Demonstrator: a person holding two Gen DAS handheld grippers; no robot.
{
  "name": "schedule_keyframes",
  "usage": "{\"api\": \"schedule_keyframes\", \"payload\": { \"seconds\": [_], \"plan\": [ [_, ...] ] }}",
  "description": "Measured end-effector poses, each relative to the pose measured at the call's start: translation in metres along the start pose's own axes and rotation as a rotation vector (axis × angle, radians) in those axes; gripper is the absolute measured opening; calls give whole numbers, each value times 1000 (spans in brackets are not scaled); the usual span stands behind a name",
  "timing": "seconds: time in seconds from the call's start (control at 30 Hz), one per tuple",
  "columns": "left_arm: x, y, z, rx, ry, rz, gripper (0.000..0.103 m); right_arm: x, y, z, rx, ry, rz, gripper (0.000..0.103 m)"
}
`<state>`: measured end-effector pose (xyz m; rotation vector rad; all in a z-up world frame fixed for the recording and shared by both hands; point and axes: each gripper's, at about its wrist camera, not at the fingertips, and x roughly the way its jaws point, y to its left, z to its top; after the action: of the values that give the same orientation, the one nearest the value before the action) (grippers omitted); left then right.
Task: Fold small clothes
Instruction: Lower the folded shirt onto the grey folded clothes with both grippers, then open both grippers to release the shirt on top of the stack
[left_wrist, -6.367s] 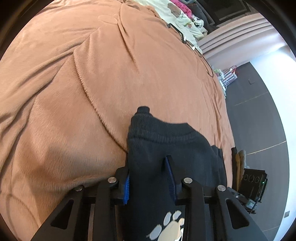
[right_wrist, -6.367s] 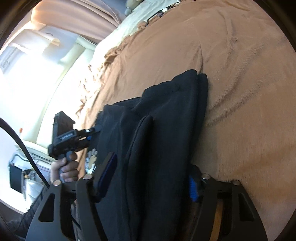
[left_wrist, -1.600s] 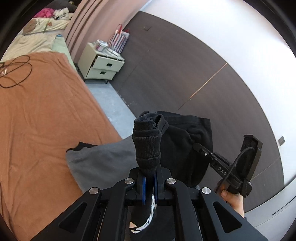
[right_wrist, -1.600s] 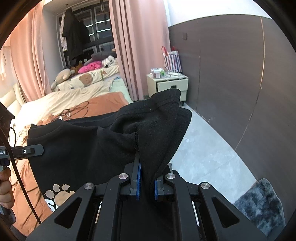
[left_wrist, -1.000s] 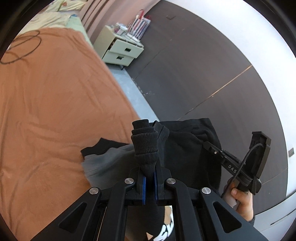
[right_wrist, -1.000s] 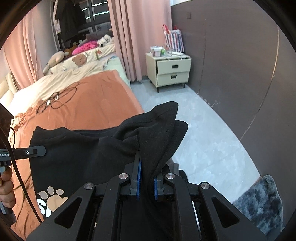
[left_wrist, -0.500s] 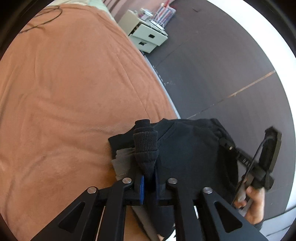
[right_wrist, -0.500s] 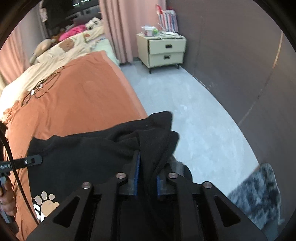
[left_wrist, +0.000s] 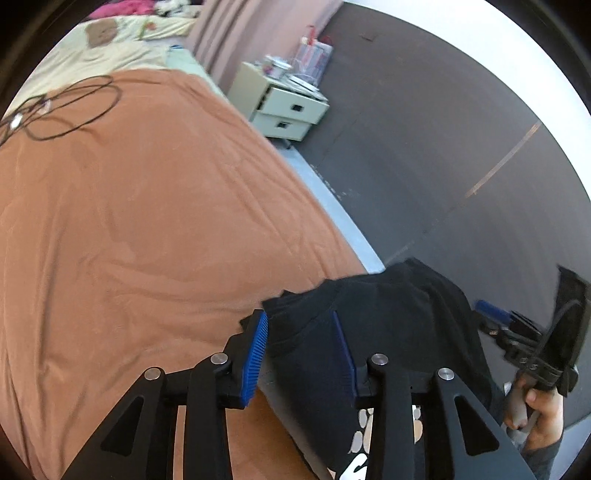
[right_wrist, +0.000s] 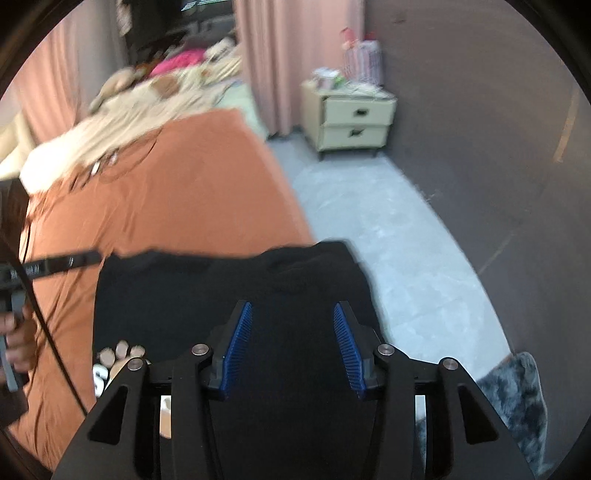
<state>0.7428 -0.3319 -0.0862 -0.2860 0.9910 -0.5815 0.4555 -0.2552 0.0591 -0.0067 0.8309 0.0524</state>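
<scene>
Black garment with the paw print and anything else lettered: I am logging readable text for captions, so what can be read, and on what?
White print on the black fleece garment, beside its beige paw print: cut off by the frame edge and the left claw; unreadable.
White lettering on the left claw's black arm, right wrist view: too blurred to read.
Nothing else lettered shows.

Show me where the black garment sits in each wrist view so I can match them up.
Left wrist: black garment lies lower right on the brown blanket, under the open left gripper.
Right wrist: it fills the lower centre, under the open right gripper.
Shared landmark: the cream nightstand.
</scene>
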Motion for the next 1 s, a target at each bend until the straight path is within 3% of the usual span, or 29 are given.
{"api": "schedule_keyframes", "payload": {
  "seconds": [0.13, 0.3, 0.43, 0.57, 0.7, 0.83, 1.0],
  "plan": [
    [24, 0, -1, 29, 39, 32, 38, 43, -16, 16, 0, 83, -118, 44],
    [53, 16, -2, 23, 86, 84, 38, 81, -49, 15, 75, 145, -116, 37],
    [60, 30, -6, -8, 116, 57, 41, 83, -54, 22, 83, 150, -122, 37],
    [45, 27, -5, 8, 103, 74, 41, 63, -33, 25, 24, 128, -190, 37],
    [19, 19, -6, 27, 67, 94, 41, 27, -14, 7, -3, 88, -167, 37],
    [8, 17, -12, 8, 83, 48, 41, -17, -14, -28, -15, 7, -105, 37],
    [-12, 6, -26, 7, 105, 8, 41, -49, -23, -85, 7, -35, -95, 37]
  ]
}}
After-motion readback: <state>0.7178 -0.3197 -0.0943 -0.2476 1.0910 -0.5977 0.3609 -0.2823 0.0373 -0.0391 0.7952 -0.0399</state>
